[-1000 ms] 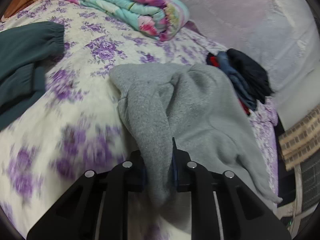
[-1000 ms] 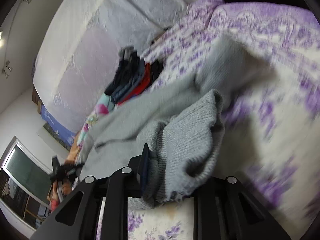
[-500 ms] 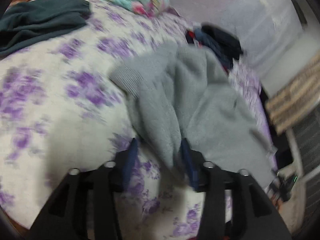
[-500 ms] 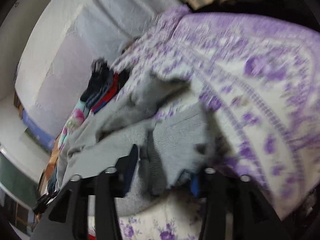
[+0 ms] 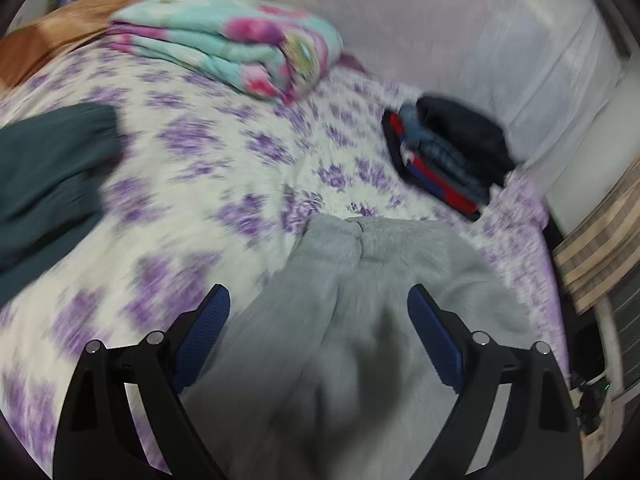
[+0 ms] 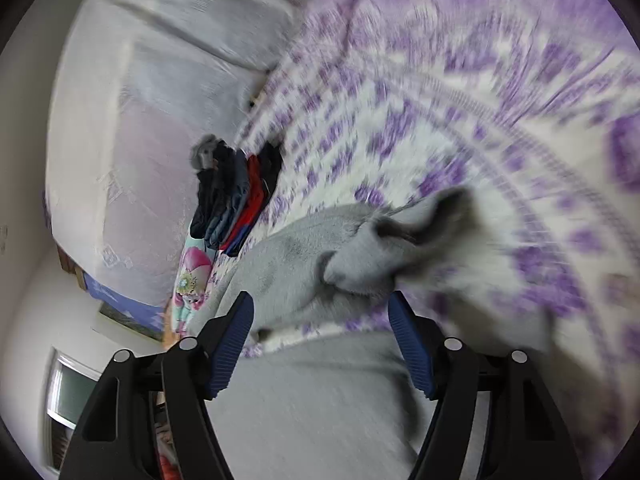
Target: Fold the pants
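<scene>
Grey fleece pants [image 5: 360, 320] lie in a folded heap on the purple-flowered bedspread [image 5: 208, 184]. My left gripper [image 5: 319, 304] is open, its blue pads spread wide just above the pants, holding nothing. In the right wrist view the same grey pants [image 6: 312, 360] lie under and ahead of my right gripper [image 6: 321, 312], which is also open and empty. A ribbed cuff [image 6: 360, 264] sticks up in front of it. Both views are blurred by motion.
A folded floral quilt [image 5: 240, 48] lies at the far side of the bed. A stack of folded dark and red clothes [image 5: 448, 156] sits by the white wall, also in the right wrist view [image 6: 236, 200]. A dark green garment [image 5: 44, 168] lies at left.
Both grippers were shut on the grey pants a second ago. They have opened, let the cloth drop onto the bed, and pulled back.
</scene>
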Action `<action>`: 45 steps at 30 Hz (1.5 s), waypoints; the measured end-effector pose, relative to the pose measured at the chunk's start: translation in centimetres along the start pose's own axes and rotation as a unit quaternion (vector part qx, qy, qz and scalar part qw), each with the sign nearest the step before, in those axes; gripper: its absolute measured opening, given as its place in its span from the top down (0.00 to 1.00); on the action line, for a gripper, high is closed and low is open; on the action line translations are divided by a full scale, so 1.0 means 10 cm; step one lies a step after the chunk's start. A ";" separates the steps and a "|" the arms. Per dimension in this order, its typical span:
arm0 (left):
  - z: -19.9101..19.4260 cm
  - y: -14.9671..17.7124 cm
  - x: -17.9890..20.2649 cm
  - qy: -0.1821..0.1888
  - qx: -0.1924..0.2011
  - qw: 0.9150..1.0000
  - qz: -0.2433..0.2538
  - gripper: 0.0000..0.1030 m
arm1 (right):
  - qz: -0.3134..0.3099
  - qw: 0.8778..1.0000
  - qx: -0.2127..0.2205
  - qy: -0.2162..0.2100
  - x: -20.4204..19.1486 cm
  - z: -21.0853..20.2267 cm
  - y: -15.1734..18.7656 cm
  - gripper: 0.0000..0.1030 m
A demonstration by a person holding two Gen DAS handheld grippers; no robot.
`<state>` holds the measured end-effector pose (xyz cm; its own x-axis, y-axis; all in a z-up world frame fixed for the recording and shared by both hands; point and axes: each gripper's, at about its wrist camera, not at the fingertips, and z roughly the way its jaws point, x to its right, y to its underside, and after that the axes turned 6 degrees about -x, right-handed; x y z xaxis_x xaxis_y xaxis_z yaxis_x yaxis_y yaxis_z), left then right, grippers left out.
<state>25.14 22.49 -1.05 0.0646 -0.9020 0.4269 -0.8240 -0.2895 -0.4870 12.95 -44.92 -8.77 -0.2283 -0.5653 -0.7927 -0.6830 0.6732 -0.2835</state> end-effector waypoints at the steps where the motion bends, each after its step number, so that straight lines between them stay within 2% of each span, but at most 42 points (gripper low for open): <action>1: 0.14 -0.07 0.05 -0.005 -0.017 1.000 0.005 0.15 | 0.024 1.000 -0.007 -0.004 0.02 0.15 -0.09 0.29; 4: 0.52 -0.24 0.08 0.003 -0.062 0.998 -0.015 0.14 | 0.046 0.998 -0.034 -0.003 0.04 0.47 -0.34 0.30; 6: 0.77 -0.29 0.05 0.014 -0.096 0.995 -0.035 0.14 | 0.036 0.998 -0.037 0.036 0.03 0.63 -0.49 0.68; 8: 0.88 -0.29 0.04 0.005 -0.100 0.994 -0.033 0.15 | -0.011 0.998 -0.023 0.064 -0.13 0.66 -0.58 0.74; 9: 0.88 -0.29 0.06 0.001 -0.096 0.995 -0.026 0.17 | -0.072 0.994 0.003 0.082 -0.37 0.57 -0.59 0.76; 10: 0.86 -0.26 0.08 -0.002 -0.088 0.996 -0.017 0.22 | -0.142 0.985 0.038 0.093 -0.62 0.45 -0.57 0.76; 11: 0.81 -0.24 0.09 -0.004 -0.075 0.997 -0.010 0.24 | -0.211 0.970 0.076 0.098 -0.86 0.30 -0.52 0.77; 12: 0.76 -0.22 0.10 -0.003 -0.061 0.998 -0.003 0.25 | -0.279 0.948 0.118 0.100 -1.09 0.12 -0.45 0.77; 13: 0.75 -0.22 0.11 -0.001 -0.054 0.999 0.000 0.25 | -0.309 0.934 0.139 0.116 -1.17 0.03 -0.47 0.77; 14: 0.73 -0.22 0.11 0.004 -0.047 0.999 0.004 0.25 | -0.313 0.929 0.140 0.137 -1.12 -0.01 -0.54 0.65; 15: 0.73 -0.22 0.11 0.005 -0.047 0.999 0.003 0.25 | -0.284 0.937 0.112 0.171 -0.93 0.03 -0.73 0.39; 16: 0.75 -0.22 0.10 0.006 -0.051 0.999 0.000 0.25 | -0.230 0.947 0.077 0.208 -0.64 0.10 -0.92 0.33; 17: 0.76 -0.23 0.09 0.008 -0.054 0.998 -0.003 0.25 | -0.172 0.957 0.060 0.226 -0.36 0.09 -1.03 0.34; 19: 0.74 -0.26 0.06 0.014 -0.057 0.998 -0.007 0.25 | -0.107 0.970 0.079 0.205 -0.03 -0.10 -1.05 0.34; 20: 0.72 -0.28 0.06 0.017 -0.056 0.998 -0.008 0.24 | -0.082 0.976 0.095 0.179 0.08 -0.23 -1.02 0.34; 22: 0.67 -0.36 0.06 0.013 -0.046 0.999 -0.004 0.24 | -0.075 0.977 0.113 0.164 0.09 -0.34 -0.97 0.34; 23: 0.63 -0.41 0.06 0.004 -0.036 0.999 0.001 0.24 | -0.086 0.976 0.121 0.158 0.01 -0.37 -0.92 0.34; 25: 0.60 -0.48 0.07 -0.008 -0.027 1.000 0.005 0.24 | -0.117 0.977 0.107 0.144 -0.18 -0.30 -0.86 0.34; 28: 0.75 -0.53 0.10 -0.015 -0.066 0.998 0.021 0.22 | -0.195 0.970 0.059 0.131 -0.64 0.10 -0.66 0.34; 29: 0.83 -0.52 0.11 -0.023 -0.080 0.996 0.028 0.22 | -0.226 0.966 0.031 0.126 -0.82 0.35 -0.55 0.34; 31: 0.93 -0.50 0.11 -0.034 -0.091 0.995 0.031 0.18 | -0.252 0.961 -0.012 0.112 -1.01 0.66 -0.38 0.33; 32: 0.97 -0.50 0.10 -0.032 -0.097 0.994 0.033 0.16 | -0.260 0.959 -0.040 0.104 -1.09 0.91 -0.29 0.33; 36: 1.02 -0.45 0.14 -0.010 -0.113 0.992 0.052 0.19 | -0.272 0.953 -0.081 0.111 -1.13 1.46 -0.03 0.33; 37: 1.03 -0.38 0.22 -0.005 -0.124 0.989 0.081 0.27 | -0.272 0.951 -0.084 0.117 -1.09 1.55 0.00 0.32; 38: 1.02 -0.30 0.31 -0.023 -0.120 0.986 0.113 0.29 | -0.276 0.949 -0.083 0.127 -1.04 1.63 0.03 0.31; 40: 1.00 -0.14 0.49 -0.047 -0.106 0.978 0.174 0.35 | -0.283 0.949 -0.076 0.117 -1.04 1.59 0.06 0.28; 42: 0.93 0.12 0.72 -0.059 -0.091 0.961 0.253 0.43 | -0.281 0.952 -0.070 0.103 -1.04 1.54 0.07 0.22; 43: 0.89 0.20 0.79 -0.068 -0.077 0.954 0.281 0.44 | -0.275 0.954 -0.071 0.098 -1.02 1.53 0.07 0.22; 44: 0.83 0.29 0.87 -0.084 -0.051 0.944 0.316 0.41 | -0.273 0.954 -0.072 0.096 -0.99 1.60 0.04 0.21; 45: 0.81 0.28 0.90 -0.091 -0.041 0.940 0.325 0.37 | -0.272 0.955 -0.074 0.093 -1.00 1.60 0.04 0.20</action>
<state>27.92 11.00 -4.76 -0.3793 -0.9217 -0.0819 -0.7630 0.3616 -0.5358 26.09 -31.41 -9.61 0.0786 -0.8968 -0.4354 -0.8229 0.1882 -0.5361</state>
